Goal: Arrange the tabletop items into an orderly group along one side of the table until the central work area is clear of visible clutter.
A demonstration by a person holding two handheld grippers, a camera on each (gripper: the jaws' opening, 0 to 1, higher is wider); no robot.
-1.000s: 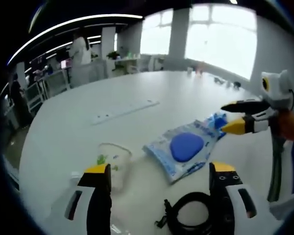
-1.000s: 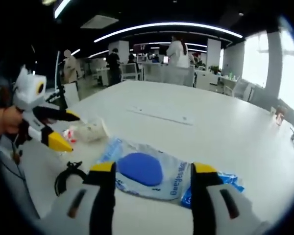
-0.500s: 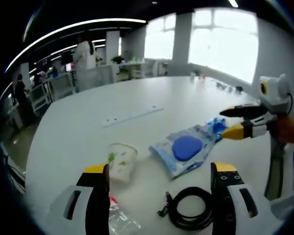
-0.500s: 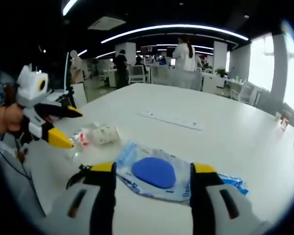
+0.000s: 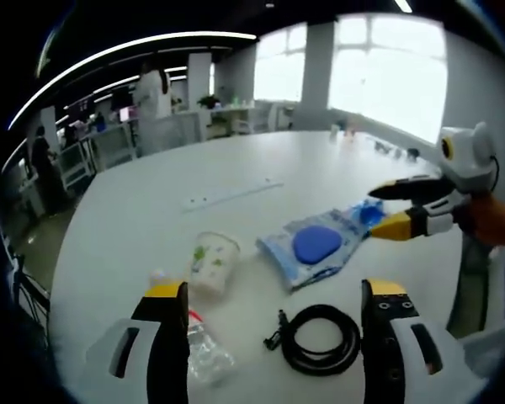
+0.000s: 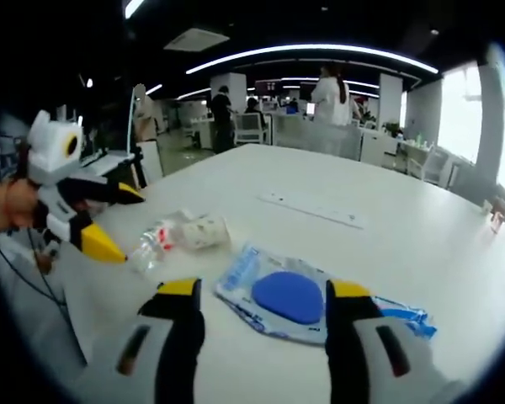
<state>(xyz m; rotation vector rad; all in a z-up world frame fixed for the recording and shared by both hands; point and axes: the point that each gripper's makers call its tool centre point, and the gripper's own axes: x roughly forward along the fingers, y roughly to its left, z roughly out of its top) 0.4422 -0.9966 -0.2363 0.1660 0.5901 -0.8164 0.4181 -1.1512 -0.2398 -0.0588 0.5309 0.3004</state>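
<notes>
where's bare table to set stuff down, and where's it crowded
Bare: the wide stretch of table beyond the white strip, toward the windows. Crowded: near edge, where plastic bottle, paper cup, blue packet and coiled black cable cluster between both open tongs.

A: Where does the left gripper view look from?
B: Low over the table (image 5: 236,168), facing the windows at 1 o'clock, cable (image 5: 320,338) close by at 6.
A: And the right gripper view?
B: Toward the office desks at 12. Both share the blue packet (image 5: 320,246) (image 6: 290,296) and the cup (image 5: 212,263) (image 6: 204,231)
</notes>
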